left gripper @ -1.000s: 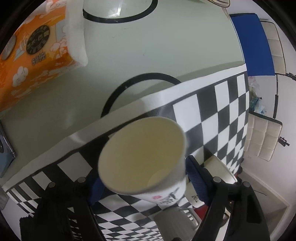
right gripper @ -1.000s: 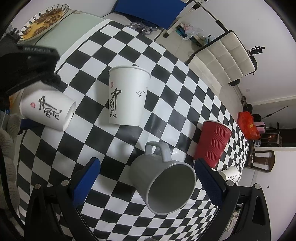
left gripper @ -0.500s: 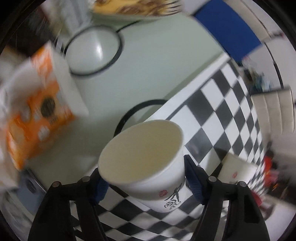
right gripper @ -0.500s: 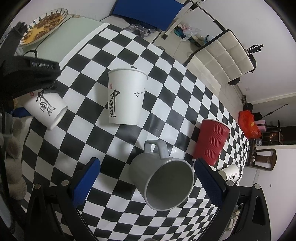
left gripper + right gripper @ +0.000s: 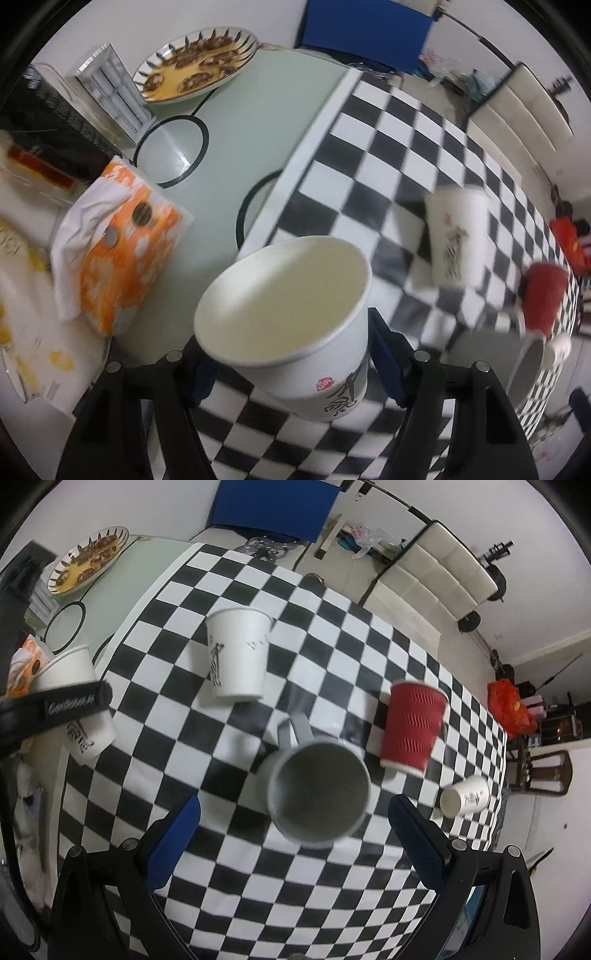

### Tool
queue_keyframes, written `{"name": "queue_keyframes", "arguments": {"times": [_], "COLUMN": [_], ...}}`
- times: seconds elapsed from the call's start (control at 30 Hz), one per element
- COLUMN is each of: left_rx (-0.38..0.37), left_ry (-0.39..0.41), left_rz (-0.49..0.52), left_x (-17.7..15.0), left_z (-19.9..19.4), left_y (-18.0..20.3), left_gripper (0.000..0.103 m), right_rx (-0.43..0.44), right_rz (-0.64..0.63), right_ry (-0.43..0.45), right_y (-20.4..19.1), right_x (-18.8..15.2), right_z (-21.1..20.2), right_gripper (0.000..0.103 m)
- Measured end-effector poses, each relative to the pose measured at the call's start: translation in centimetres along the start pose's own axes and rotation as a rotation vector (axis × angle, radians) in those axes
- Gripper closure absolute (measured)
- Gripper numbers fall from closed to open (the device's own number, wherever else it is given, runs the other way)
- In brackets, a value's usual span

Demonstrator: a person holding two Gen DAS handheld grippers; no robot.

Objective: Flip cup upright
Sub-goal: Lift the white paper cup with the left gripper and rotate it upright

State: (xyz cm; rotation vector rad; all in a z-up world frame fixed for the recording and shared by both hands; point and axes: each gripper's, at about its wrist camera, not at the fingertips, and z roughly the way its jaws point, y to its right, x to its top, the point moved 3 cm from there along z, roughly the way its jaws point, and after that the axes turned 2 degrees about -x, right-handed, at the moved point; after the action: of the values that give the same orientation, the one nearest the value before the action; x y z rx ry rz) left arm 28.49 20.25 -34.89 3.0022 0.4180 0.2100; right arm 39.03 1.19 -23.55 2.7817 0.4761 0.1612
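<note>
White paper cup (image 5: 295, 325) sits between the blue pads of my left tool (image 5: 291, 354), squeezed tight, mouth up and tipped a little. It hangs over the checkered bench (image 5: 388, 155). My right tool (image 5: 293, 834) is spread wide and holds nothing. Just ahead of it lies a grey mug (image 5: 317, 794) on its side, with a red cup (image 5: 412, 731) standing beyond it to the right.

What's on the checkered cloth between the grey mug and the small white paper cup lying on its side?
In the right wrist view, only bare checkered cloth separates the grey mug from the small white paper cup; the red ribbed cup stands behind.
</note>
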Motion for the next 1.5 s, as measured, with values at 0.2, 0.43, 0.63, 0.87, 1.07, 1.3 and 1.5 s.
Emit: {"name": "queue_keyframes", "arguments": {"times": [0.2, 0.43, 0.63, 0.87, 1.07, 1.3, 1.5], "left_rx": [0.017, 0.005, -0.001, -0.018, -0.027, -0.042, -0.041], "left_ry": [0.031, 0.03, 0.005, -0.064, -0.121, -0.198, -0.242], "left_rz": [0.105, 0.212, 0.331, 0.459, 0.559, 0.587, 0.557], "left_x": [-4.9, -9.8, -13.9, -18.5, -21.2, -21.5, -20.2], "left_z": [-4.4, -7.5, -6.4, -3.1, 0.0, 4.8, 7.4], "left_y": [2.2, 9.8, 17.1, 23.8, 28.5, 32.3, 33.2], "left_gripper": [0.035, 0.035, 0.035, 0.035, 0.035, 0.035, 0.035], "right_rx": [0.046, 0.091, 0.096, 0.093, 0.075, 0.054, 0.051], "right_rz": [0.052, 0.116, 0.205, 0.293, 0.357, 0.426, 0.466], "right_ry": [-0.001, -0.043, -0.105, -0.187, -0.267, -0.344, -0.37], "right_y": [3.0, 8.3, 13.8, 19.2, 22.2, 25.2, 26.7], "right_x": [-4.8, -12.9, -19.8, -27.0, -31.9, -36.1, -37.7], "right_z": [-0.7, 0.5, 3.2, 7.0, 10.4, 13.7, 14.8], "right_gripper": [0.0, 0.0, 0.0, 0.0, 0.0, 0.0, 0.0]}}
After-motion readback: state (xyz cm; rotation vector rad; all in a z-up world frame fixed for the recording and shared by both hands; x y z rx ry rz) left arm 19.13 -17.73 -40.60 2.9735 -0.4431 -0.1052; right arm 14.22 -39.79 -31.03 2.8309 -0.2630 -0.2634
